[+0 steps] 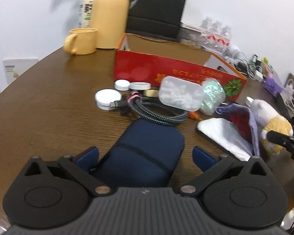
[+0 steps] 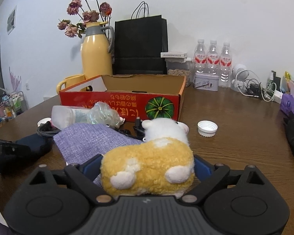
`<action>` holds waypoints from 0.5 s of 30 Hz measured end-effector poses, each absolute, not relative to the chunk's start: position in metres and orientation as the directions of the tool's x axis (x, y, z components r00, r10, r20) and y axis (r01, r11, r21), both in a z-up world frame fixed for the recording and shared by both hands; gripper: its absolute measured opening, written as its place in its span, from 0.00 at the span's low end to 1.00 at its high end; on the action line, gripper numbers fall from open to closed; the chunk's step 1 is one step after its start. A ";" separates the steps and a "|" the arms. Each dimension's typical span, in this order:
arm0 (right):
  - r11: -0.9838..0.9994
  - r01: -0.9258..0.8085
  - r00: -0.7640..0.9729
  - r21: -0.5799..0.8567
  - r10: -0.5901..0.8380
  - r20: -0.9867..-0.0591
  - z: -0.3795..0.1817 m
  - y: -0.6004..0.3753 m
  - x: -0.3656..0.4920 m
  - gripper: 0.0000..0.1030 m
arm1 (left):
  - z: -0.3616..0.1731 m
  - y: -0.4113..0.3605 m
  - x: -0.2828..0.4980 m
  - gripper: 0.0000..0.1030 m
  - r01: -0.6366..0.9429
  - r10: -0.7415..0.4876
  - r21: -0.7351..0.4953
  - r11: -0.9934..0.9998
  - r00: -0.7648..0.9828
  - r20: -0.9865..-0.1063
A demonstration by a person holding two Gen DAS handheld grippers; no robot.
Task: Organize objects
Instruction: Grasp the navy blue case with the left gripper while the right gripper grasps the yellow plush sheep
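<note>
1. Your right gripper [image 2: 147, 168] brackets the plush toy [image 2: 149, 160] at 6 o'clock on the counter [image 2: 235, 137]; whether its pads press the toy, you cannot tell.
2. Your left gripper [image 1: 145, 154] stands released around the navy pouch [image 1: 147, 148].
3. The red box [image 2: 123, 105] sits at 12 o'clock.

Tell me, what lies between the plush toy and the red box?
In the right wrist view, a black cable plug lies on the table between the plush toy and the red cardboard box.
</note>
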State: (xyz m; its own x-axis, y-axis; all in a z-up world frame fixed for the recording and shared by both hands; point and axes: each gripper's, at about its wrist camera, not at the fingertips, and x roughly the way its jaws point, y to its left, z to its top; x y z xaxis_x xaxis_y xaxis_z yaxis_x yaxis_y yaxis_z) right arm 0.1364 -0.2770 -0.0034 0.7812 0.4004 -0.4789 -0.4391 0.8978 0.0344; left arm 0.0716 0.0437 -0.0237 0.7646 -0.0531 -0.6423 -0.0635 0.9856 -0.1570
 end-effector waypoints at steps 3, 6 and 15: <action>0.900 -0.436 0.787 0.033 0.398 -0.471 -0.001 -0.279 0.133 0.91 | -0.026 0.041 0.077 1.00 -0.027 -0.060 -0.120 0.992 0.748 -0.661; 0.901 -0.433 0.792 0.029 0.396 -0.464 0.002 -0.278 0.129 0.91 | -0.033 0.037 0.080 1.00 -0.007 -0.053 -0.085 0.996 0.735 -0.676; 0.903 -0.429 0.804 0.027 0.396 -0.444 0.006 -0.278 0.117 0.91 | -0.032 0.029 0.058 0.66 0.008 -0.027 -0.033 0.999 0.777 -0.629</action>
State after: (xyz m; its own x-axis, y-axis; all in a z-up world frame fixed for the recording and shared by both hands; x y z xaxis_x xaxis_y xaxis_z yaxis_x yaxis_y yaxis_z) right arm 0.1167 -0.2783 0.0056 0.8039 0.3956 -0.4441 -0.4295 0.9027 0.0268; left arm 0.0577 0.0290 -0.0321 0.7768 -0.0266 -0.6292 0.0079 0.9994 -0.0326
